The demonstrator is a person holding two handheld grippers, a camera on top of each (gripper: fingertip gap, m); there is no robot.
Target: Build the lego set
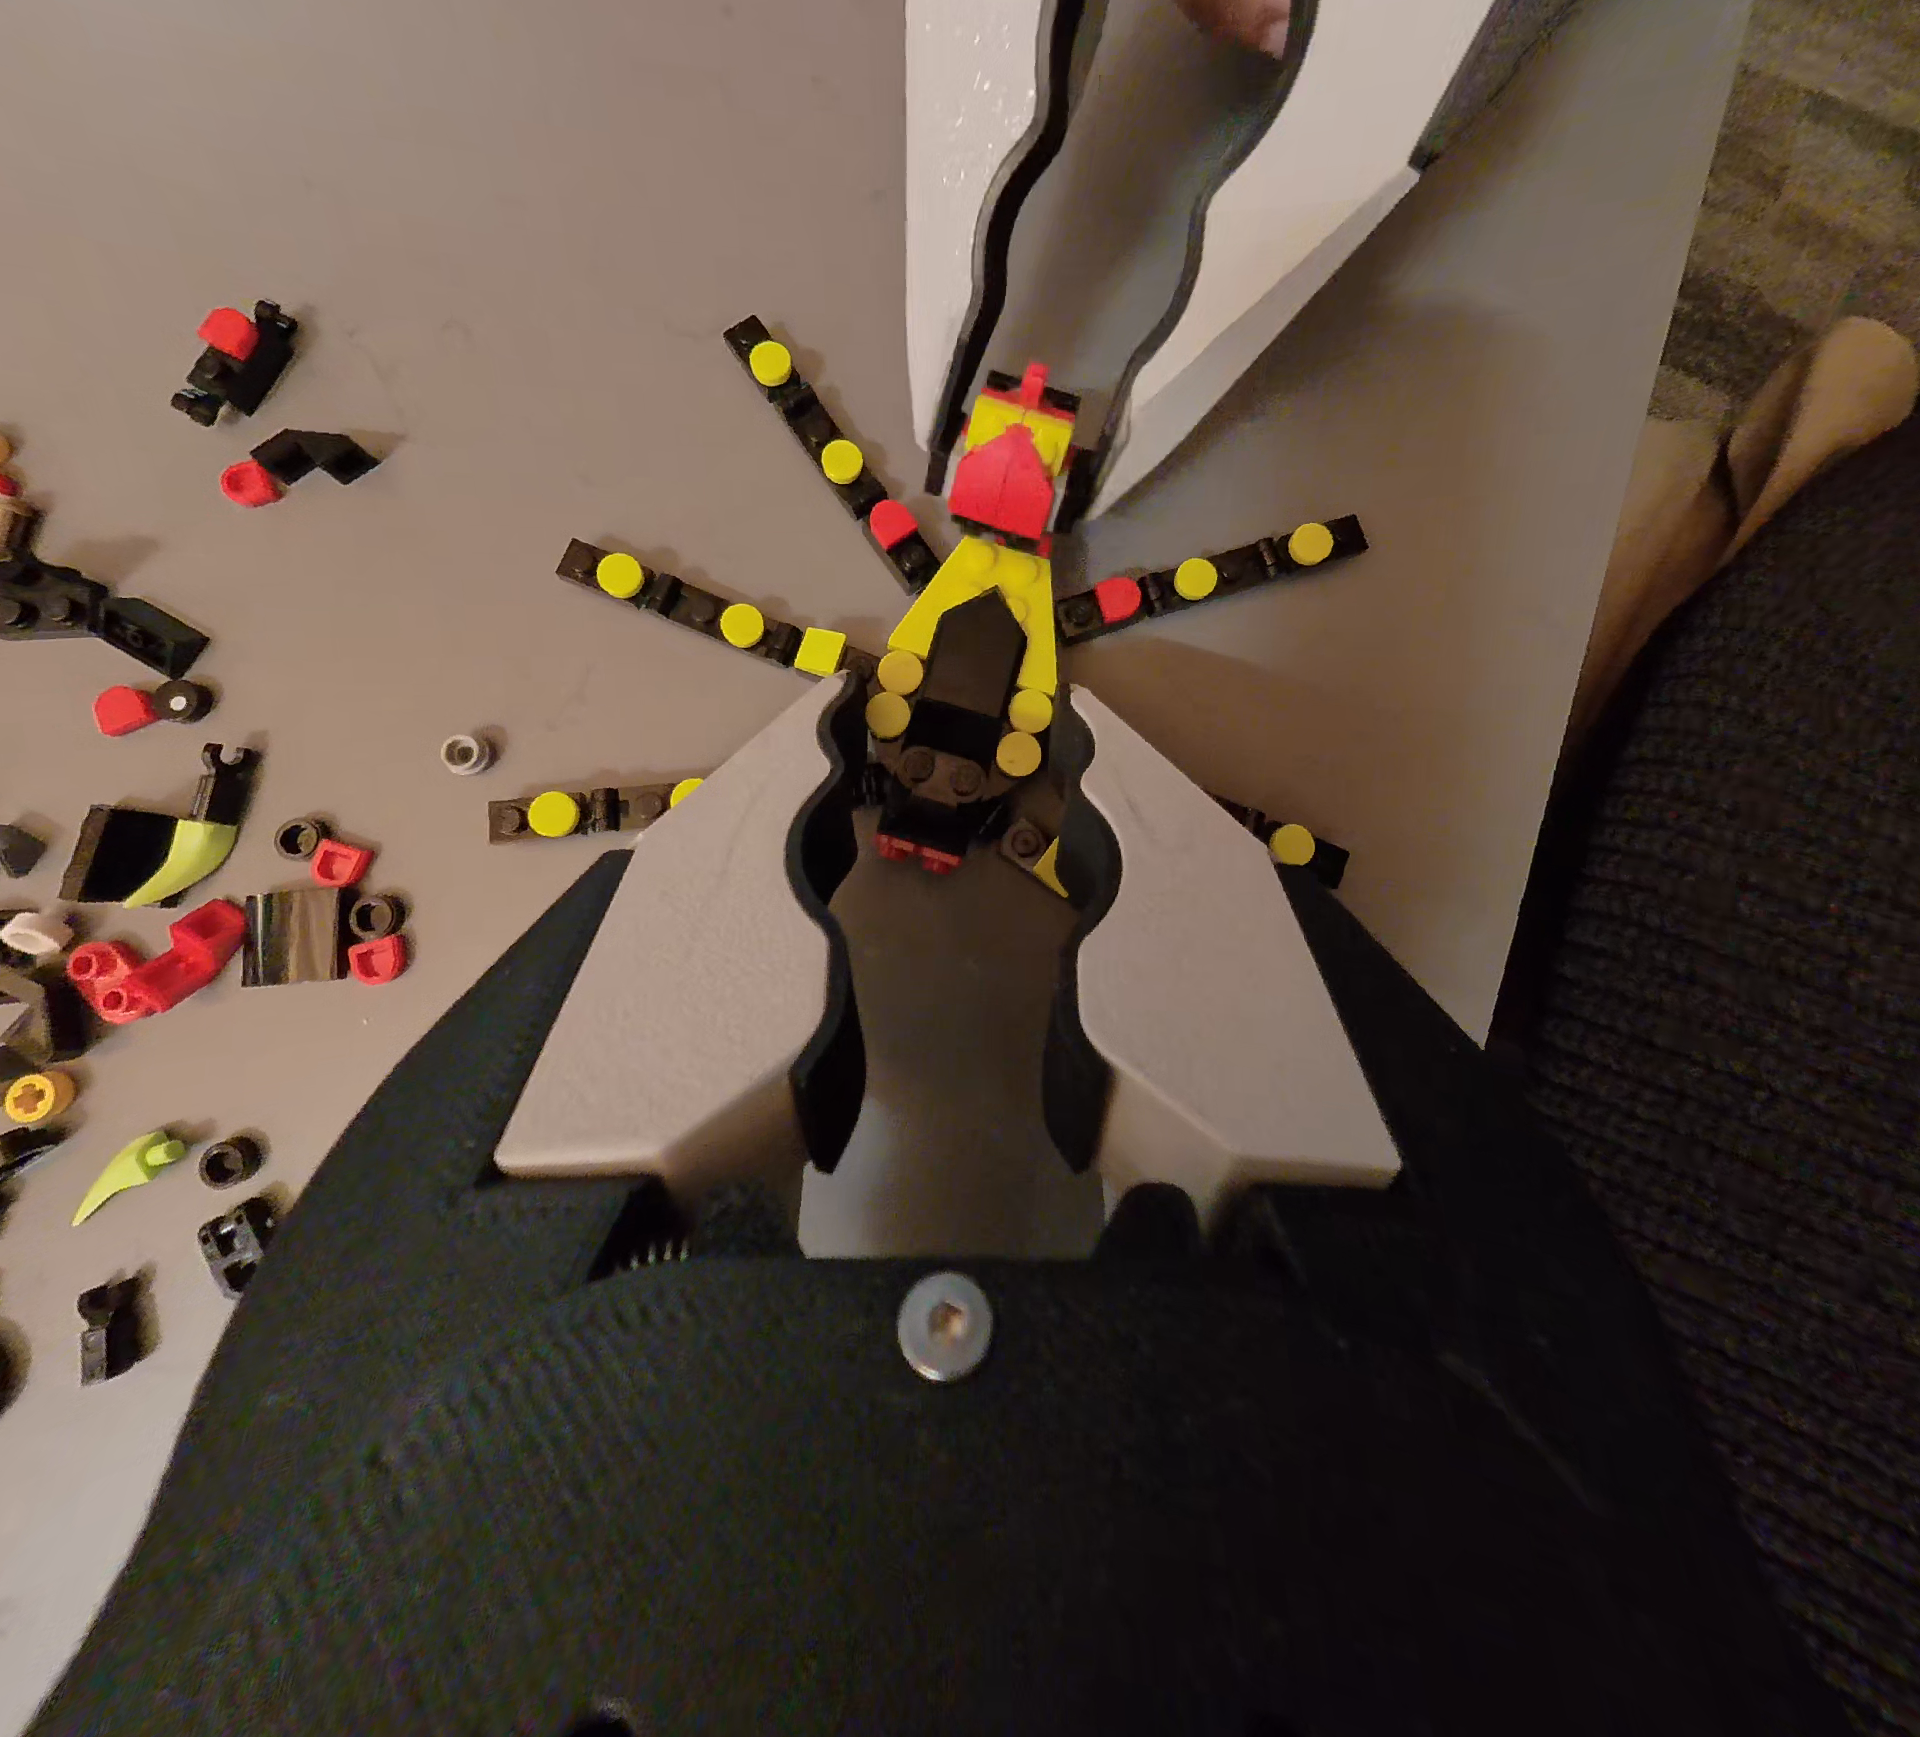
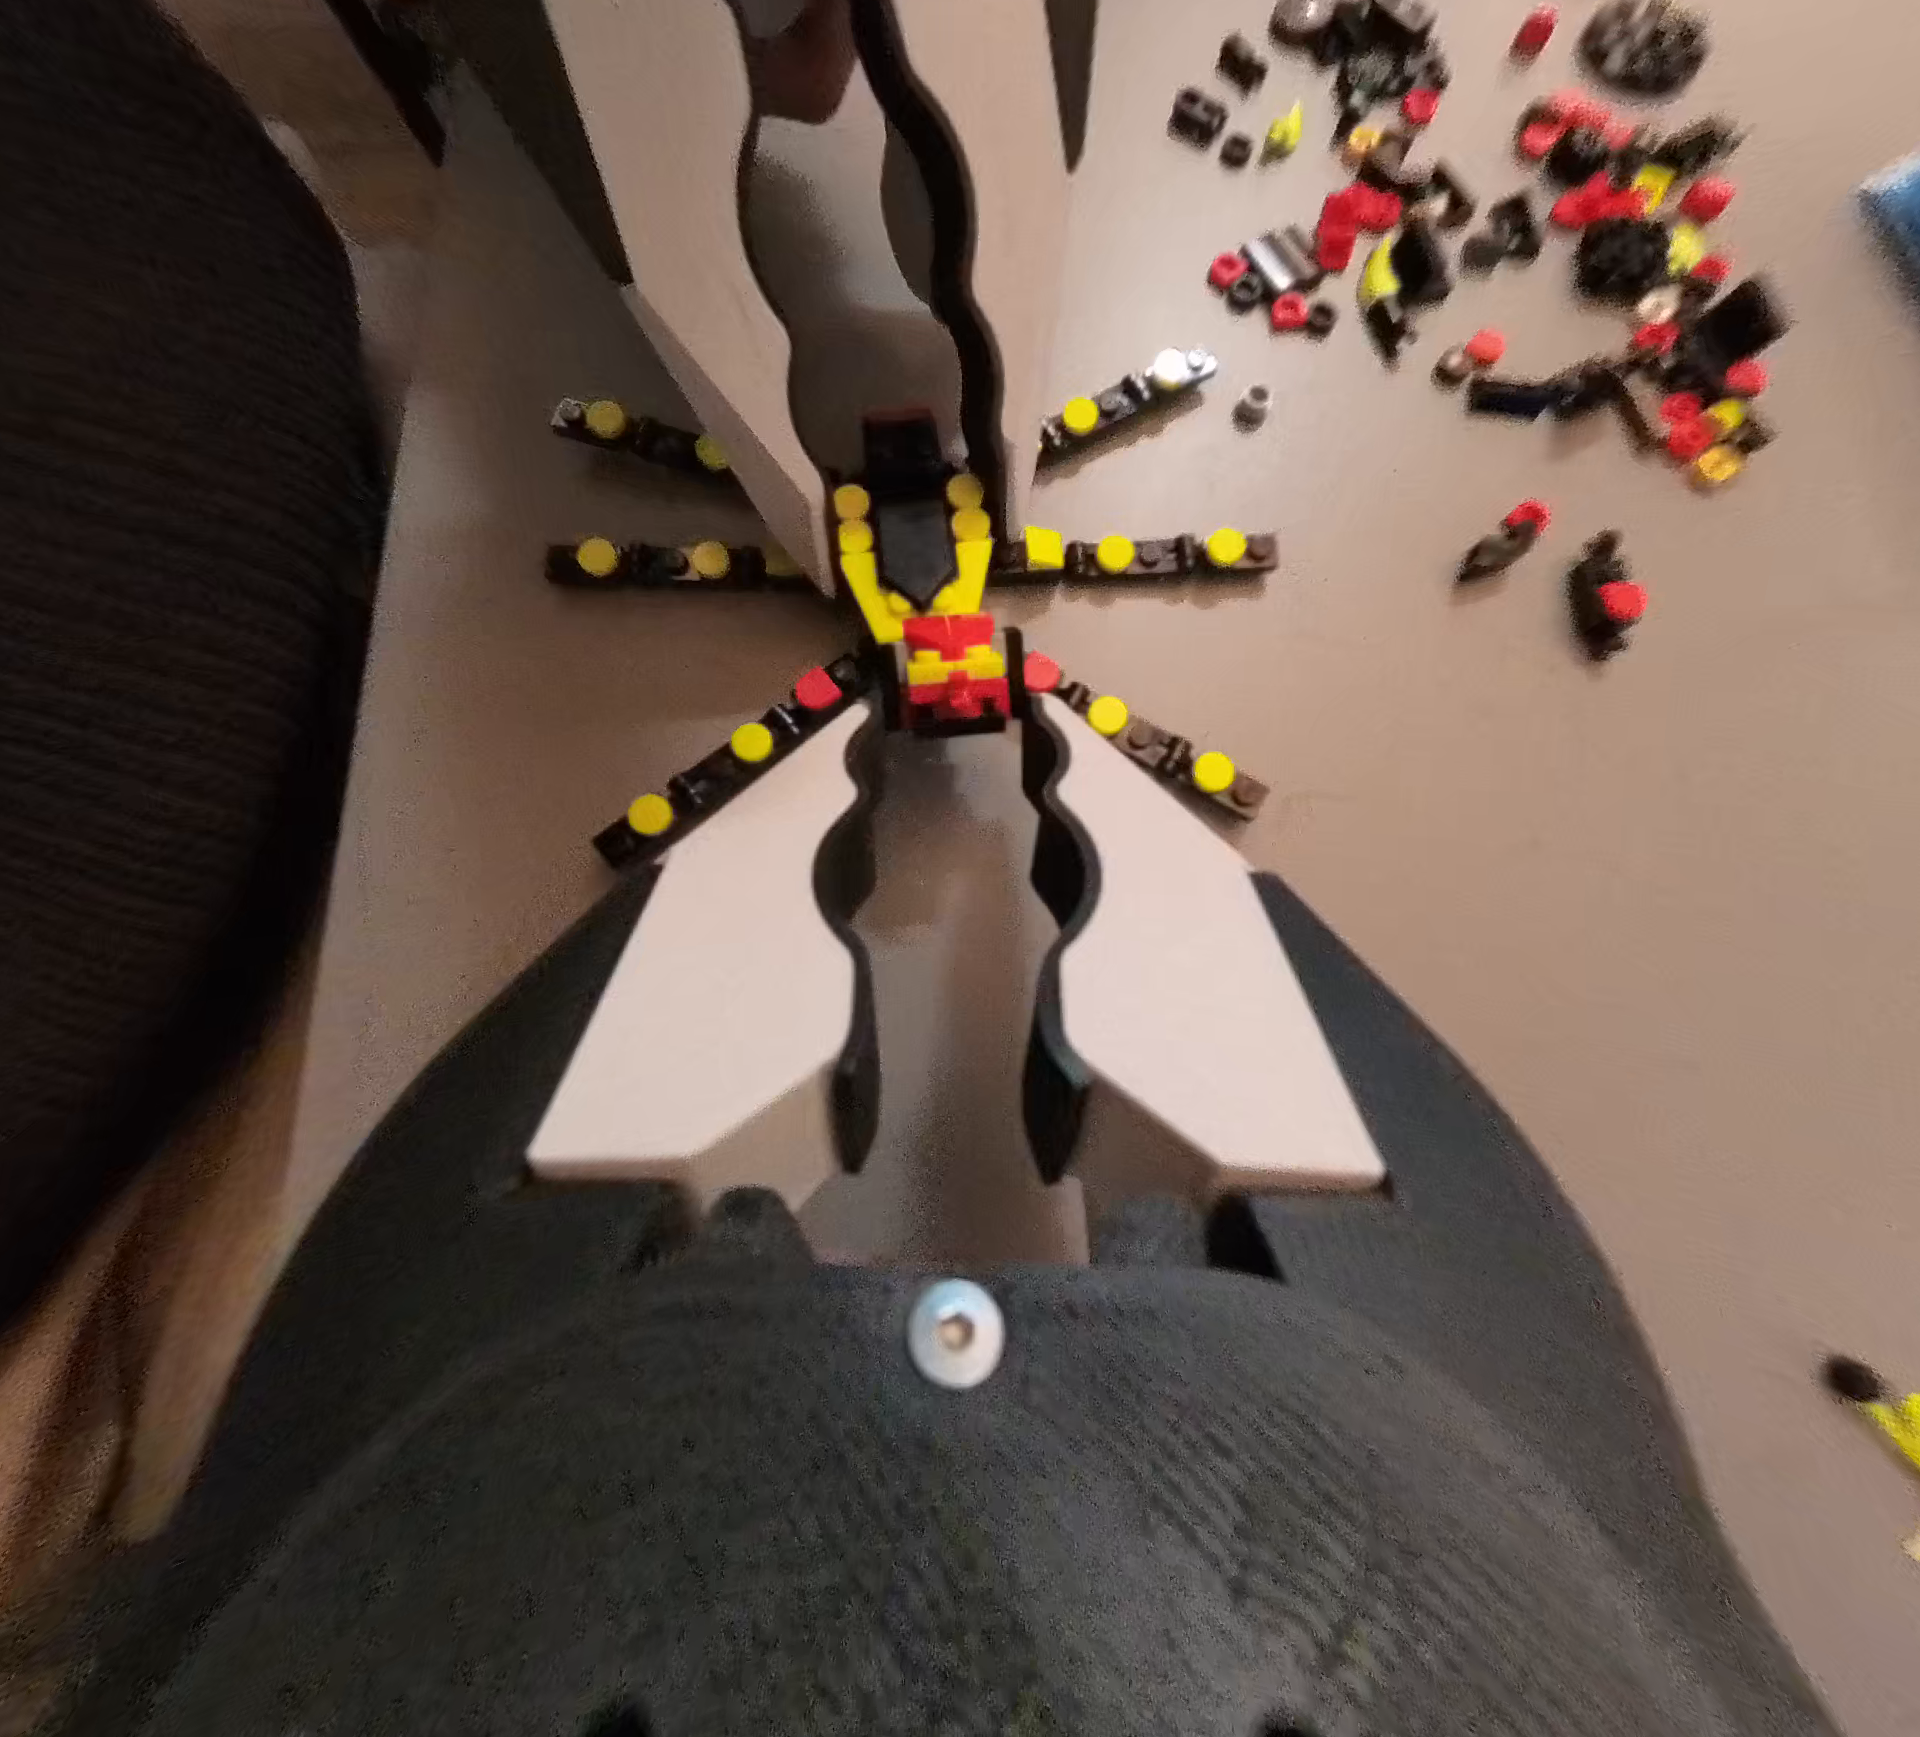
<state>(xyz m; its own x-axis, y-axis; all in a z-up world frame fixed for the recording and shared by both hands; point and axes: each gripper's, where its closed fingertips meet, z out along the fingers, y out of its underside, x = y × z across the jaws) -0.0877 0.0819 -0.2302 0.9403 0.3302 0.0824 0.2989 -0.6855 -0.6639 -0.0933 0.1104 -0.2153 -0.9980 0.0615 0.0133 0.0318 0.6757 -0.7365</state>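
A Lego spider [image 1: 977, 648] with a black and yellow body, a red and yellow head and black legs dotted yellow lies on the grey table [image 1: 520, 129]. My left gripper [image 1: 961, 721] is closed on its black rear body, one finger on each side. My right gripper [image 1: 1013, 461] reaches in from the far side and is closed on the red and yellow head. In the blurred right wrist view the spider [image 2: 914, 565] sits between my right gripper [image 2: 948, 700] at the head and my left gripper [image 2: 914, 503] at the rear.
Several loose red, black and lime pieces [image 1: 208, 856] lie scattered left of the spider, and show at upper right in the right wrist view [image 2: 1558, 233]. A small grey round piece [image 1: 470, 750] lies apart. The table edge [image 1: 1538, 856] and a person's dark knit clothing [image 1: 1714, 1012] are close on the right. Spacing between my two grippers at the tips: around 4 cm.
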